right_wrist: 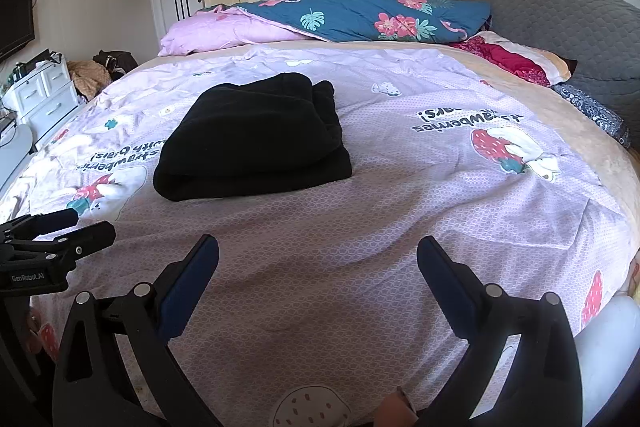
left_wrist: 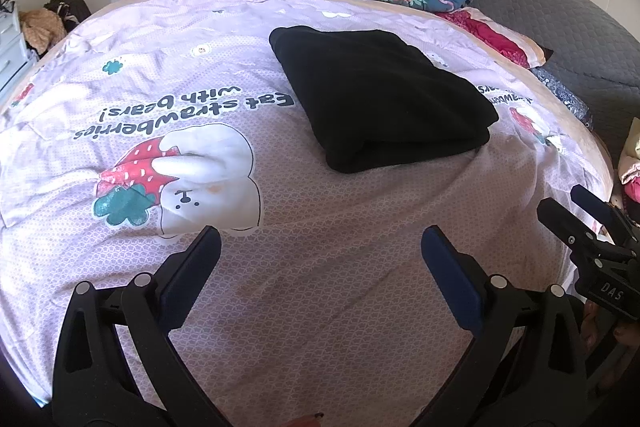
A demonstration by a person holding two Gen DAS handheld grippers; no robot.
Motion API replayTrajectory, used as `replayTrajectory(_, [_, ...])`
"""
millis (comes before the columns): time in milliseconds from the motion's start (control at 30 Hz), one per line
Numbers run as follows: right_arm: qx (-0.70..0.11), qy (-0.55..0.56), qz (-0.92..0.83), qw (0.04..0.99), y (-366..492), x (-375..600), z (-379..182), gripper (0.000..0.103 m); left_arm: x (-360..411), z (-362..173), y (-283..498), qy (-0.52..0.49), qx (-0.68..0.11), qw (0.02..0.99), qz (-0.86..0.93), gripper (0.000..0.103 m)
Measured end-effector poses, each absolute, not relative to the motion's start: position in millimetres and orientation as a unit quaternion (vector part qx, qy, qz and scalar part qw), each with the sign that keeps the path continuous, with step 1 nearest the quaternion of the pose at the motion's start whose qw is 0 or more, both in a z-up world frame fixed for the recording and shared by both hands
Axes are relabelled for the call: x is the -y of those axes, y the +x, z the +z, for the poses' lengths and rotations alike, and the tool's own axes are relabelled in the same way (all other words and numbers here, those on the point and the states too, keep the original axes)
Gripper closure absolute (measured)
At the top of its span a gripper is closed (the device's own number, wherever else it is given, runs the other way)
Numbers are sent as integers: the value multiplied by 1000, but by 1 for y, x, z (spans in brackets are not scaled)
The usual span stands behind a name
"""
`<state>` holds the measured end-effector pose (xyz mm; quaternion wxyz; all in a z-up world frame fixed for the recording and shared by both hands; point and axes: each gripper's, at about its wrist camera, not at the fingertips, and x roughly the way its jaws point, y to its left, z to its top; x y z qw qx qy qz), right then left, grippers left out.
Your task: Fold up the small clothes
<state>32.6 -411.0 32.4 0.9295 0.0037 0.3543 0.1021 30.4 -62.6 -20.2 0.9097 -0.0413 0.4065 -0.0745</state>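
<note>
From your left wrist camera, your left gripper (left_wrist: pixel 320 255) hangs with its blue-padded fingers spread wide and nothing between them, low over the bare near stretch of the lilac bedsheet (left_wrist: pixel 328 287); by the look of it you are holding it clear because the black garment (left_wrist: pixel 380 95) already lies folded into a thick, squared bundle further up the bed, well apart from the fingertips. The fold edge faces you, which would make it easy to slide under if you mean to move it. Your right gripper (left_wrist: pixel 576 211) shows at the right edge, its body lettered "DAS". The sheet reads, upside down to you, "Eat strawberries with bears!" beside a printed bear (left_wrist: pixel 208 183) hugging a strawberry. From your right wrist camera, your right gripper (right_wrist: pixel 318 253) is likewise wide open and empty over plain sheet, with the folded garment (right_wrist: pixel 252 143) ahead and to the left. Your left gripper (right_wrist: pixel 76 227) enters at the left, marked "GenRobot.AI". The slogan shows again, partly lost in creases. Behind, a flamingo-print quilt (right_wrist: pixel 360 15) is heaped at the far side.
</note>
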Motion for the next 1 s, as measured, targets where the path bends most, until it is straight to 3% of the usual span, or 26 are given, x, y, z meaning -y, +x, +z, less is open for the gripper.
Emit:
replayTrajectory(700, [-343, 26, 74, 936, 28, 428, 37, 4, 56, -20, 37, -52, -430, 899, -63, 9])
replayTrajectory(867, [-325, 76, -106, 937, 14, 538, 43, 4, -34, -4, 58, -111, -429, 896, 4, 9])
replayTrajectory(1000, [-370, 119, -315, 866, -14, 686, 7, 4, -142, 3, 70, -97, -417, 895, 122, 9])
